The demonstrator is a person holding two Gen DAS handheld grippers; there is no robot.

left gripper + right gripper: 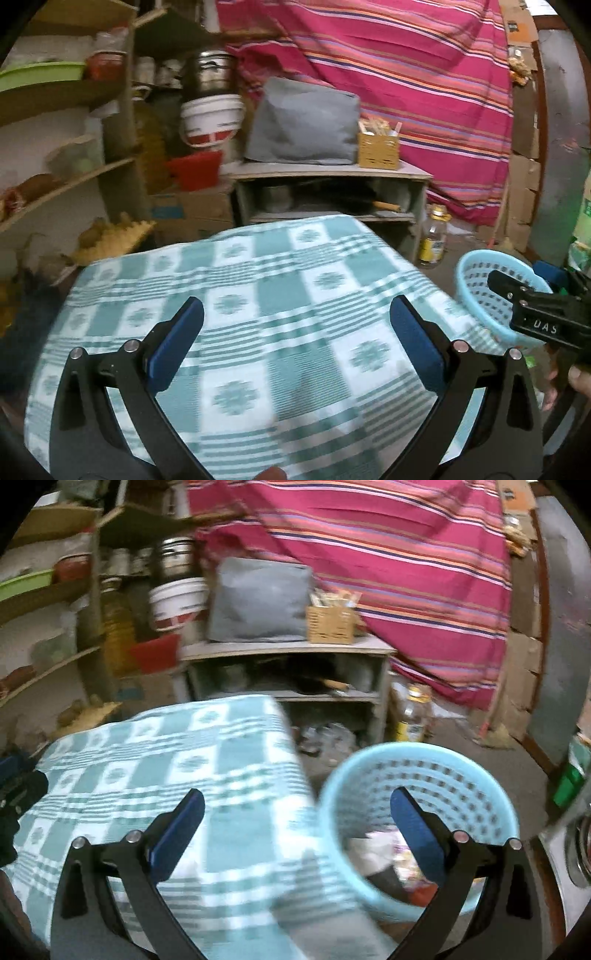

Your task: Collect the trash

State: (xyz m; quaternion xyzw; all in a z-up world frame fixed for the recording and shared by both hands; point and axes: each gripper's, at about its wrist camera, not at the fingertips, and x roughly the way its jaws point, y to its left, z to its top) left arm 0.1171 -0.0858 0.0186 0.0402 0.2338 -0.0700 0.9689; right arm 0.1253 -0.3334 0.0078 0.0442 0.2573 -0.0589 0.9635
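Observation:
A light blue perforated plastic basket [424,771] stands on the floor to the right of a table covered with a green-and-white checked cloth [258,295]. Crumpled wrappers and paper trash [388,856] lie in the basket's bottom. My right gripper [297,812] is open and empty, with its right finger over the basket and its left finger over the cloth. My left gripper [295,325] is open and empty above the cloth. The basket [480,291] and the right gripper's black body [535,314] show at the right edge of the left wrist view.
A grey low cabinet [332,177] stands behind the table with a grey bag [303,122] and a yellow box [378,149] on top. A bottle [434,236] stands on the floor beside it. Wooden shelves [66,177] with pots fill the left; a striped red cloth [406,74] hangs behind.

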